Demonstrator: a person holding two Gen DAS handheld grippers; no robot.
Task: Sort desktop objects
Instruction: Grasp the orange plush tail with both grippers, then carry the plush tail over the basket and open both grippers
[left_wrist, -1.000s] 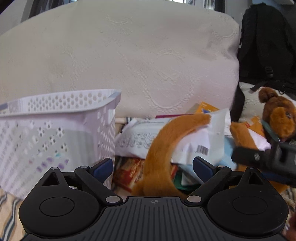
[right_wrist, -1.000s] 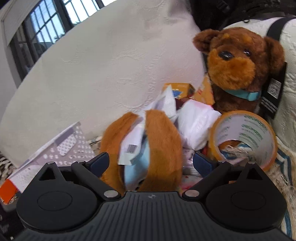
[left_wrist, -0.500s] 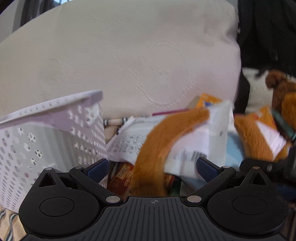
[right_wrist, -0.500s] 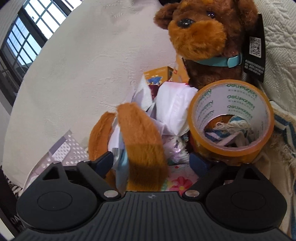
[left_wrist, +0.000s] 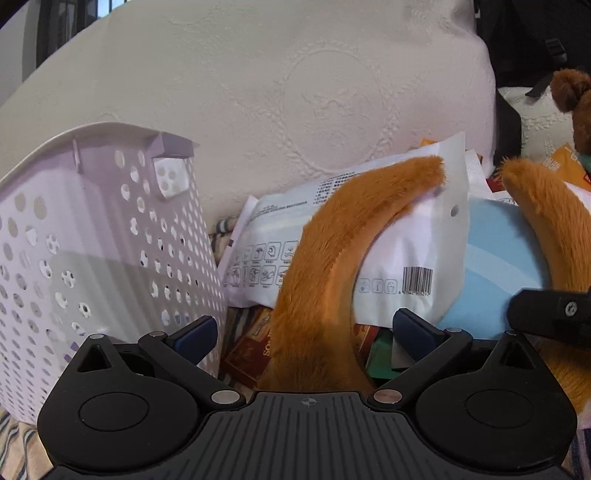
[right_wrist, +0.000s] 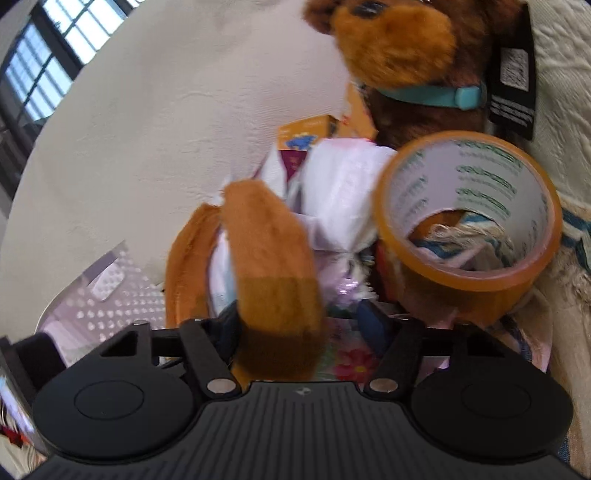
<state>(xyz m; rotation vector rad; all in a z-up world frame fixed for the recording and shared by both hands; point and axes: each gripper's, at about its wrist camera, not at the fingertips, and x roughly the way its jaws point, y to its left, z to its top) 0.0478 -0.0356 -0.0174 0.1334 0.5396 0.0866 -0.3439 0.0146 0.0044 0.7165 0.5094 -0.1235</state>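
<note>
Barely begun: pile of packets (left_wrist: 369, 236) beside white basket (left_wrist: 110, 236), tape roll (right_wrist: 469, 214) unsorted. Left hand-held gripper (left_wrist: 301, 332) and right hand-held gripper (right_wrist: 299, 325) spread around furry orange band (left_wrist: 332, 266).

There is one perforated plastic basket (left_wrist: 96, 236) at the left of the frame, one roll of tape (right_wrist: 469, 218), one brown plush dog (right_wrist: 402, 48), two furry orange strips (left_wrist: 332, 258), one white packet with a barcode (left_wrist: 406, 251) and two grippers.
</note>
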